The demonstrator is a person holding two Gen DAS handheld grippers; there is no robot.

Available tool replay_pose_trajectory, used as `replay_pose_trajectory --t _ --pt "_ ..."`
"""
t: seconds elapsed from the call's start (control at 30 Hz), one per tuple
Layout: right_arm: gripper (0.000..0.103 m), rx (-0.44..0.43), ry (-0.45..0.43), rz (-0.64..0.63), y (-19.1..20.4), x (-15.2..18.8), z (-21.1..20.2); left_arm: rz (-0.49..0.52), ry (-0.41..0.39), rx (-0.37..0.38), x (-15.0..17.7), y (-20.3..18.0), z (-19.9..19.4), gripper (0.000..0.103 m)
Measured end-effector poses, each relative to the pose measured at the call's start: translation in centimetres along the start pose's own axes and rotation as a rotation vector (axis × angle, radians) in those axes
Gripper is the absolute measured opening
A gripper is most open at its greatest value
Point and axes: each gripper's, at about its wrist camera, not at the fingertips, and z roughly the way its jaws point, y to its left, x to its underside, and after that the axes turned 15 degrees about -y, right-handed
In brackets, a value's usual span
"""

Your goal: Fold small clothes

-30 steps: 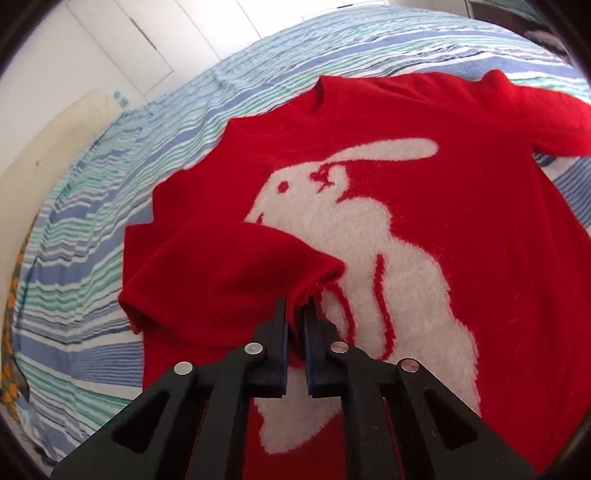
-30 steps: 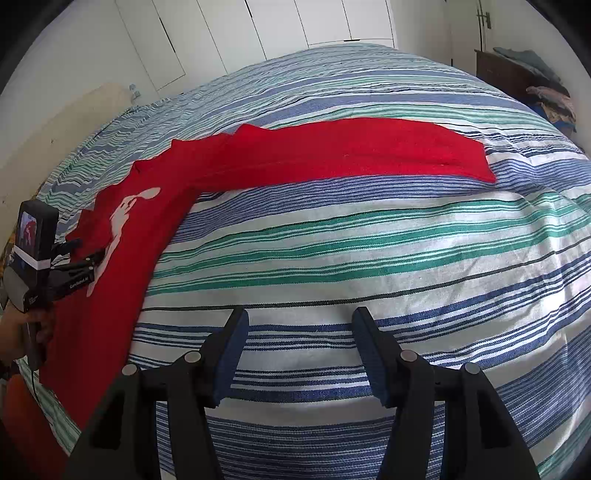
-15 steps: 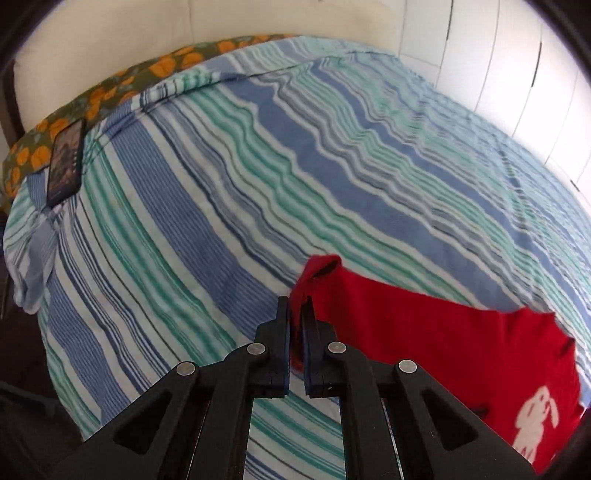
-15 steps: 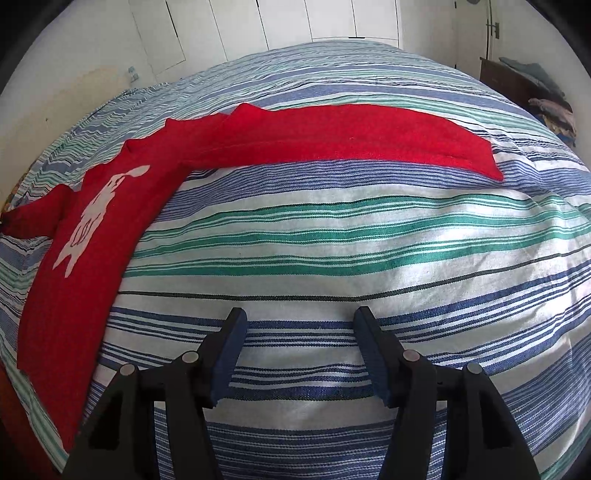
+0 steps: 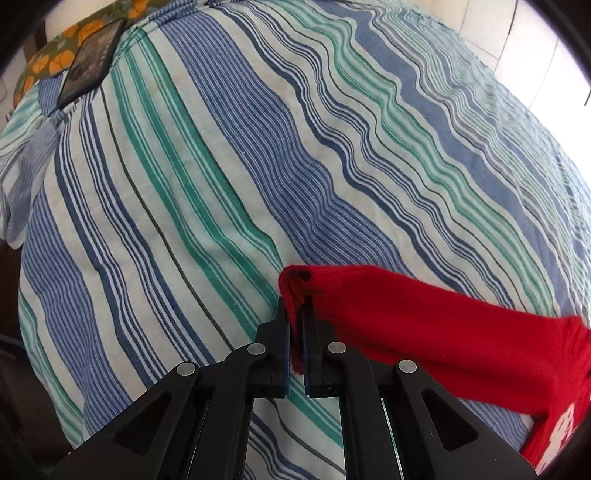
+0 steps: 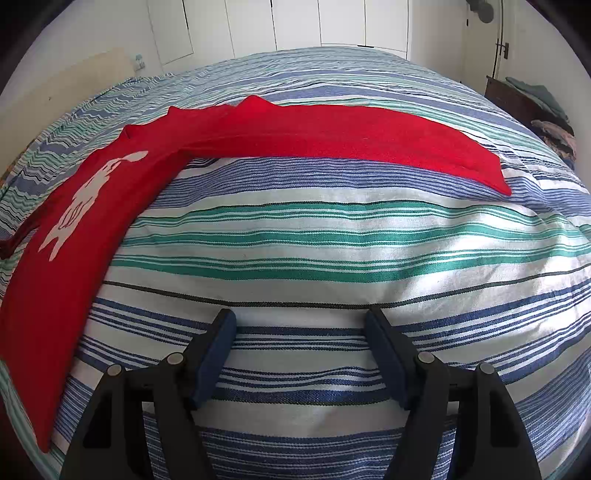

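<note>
Left gripper [image 5: 295, 325] clamped on red sweater's cuff [image 5: 295, 284], sleeve now dragged off rabbit front out over striped duvet [image 5: 221, 184]; right gripper [image 6: 301, 354] widening, empty, above bedding near other sleeve [image 6: 369, 136] — spreading flat before folding.

Left wrist cam sits close over the striped bedspread [image 5: 229, 177], looking steeply down past its fingers twd the bed's edge; right wrist cam looks down and across the bed twd the white cupboards [image 6: 295, 22]. Both share the bedspread & the red sweater [image 6: 332, 133].
</note>
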Motion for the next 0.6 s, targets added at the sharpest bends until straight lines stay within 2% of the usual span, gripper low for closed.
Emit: replay_pose_trajectory --t 0.17,0.27,0.37,0.4,0.43,0.5,0.57,0.6 --pt "0.072 0.012 -0.005 -0.013 0.2 0.1 0.1 0.008 0.035 -0.011 0.4 0.2 1.2 0.003" --pt "0.072 0.016 -0.006 -0.016 0.2 0.1 0.1 0.012 0.049 -0.046 0.7 0.0 1.9 0.004" --pt "0.072 0.018 -0.008 -0.017 0.2 0.1 0.1 0.018 0.061 -0.071 0.9 -0.5 2.3 0.011" --pt "0.072 0.019 -0.009 -0.017 0.2 0.1 0.1 0.015 0.054 -0.071 0.7 -0.7 2.1 0.023" --pt "0.072 0.019 -0.01 -0.018 0.3 0.2 0.1 0.003 0.046 -0.08 0.6 -0.4 1.4 0.051" --pt "0.072 0.018 -0.013 -0.015 0.3 0.2 0.1 -0.024 0.019 -0.078 0.7 0.3 -0.9 0.085" --pt "0.073 0.015 -0.016 -0.01 0.2 0.2 0.1 -0.041 -0.076 -0.002 1.6 1.0 -4.5 0.087" --pt "0.073 0.013 -0.018 -0.007 0.1 0.3 0.1 -0.03 -0.098 0.038 2.4 1.1 -6.1 0.09"
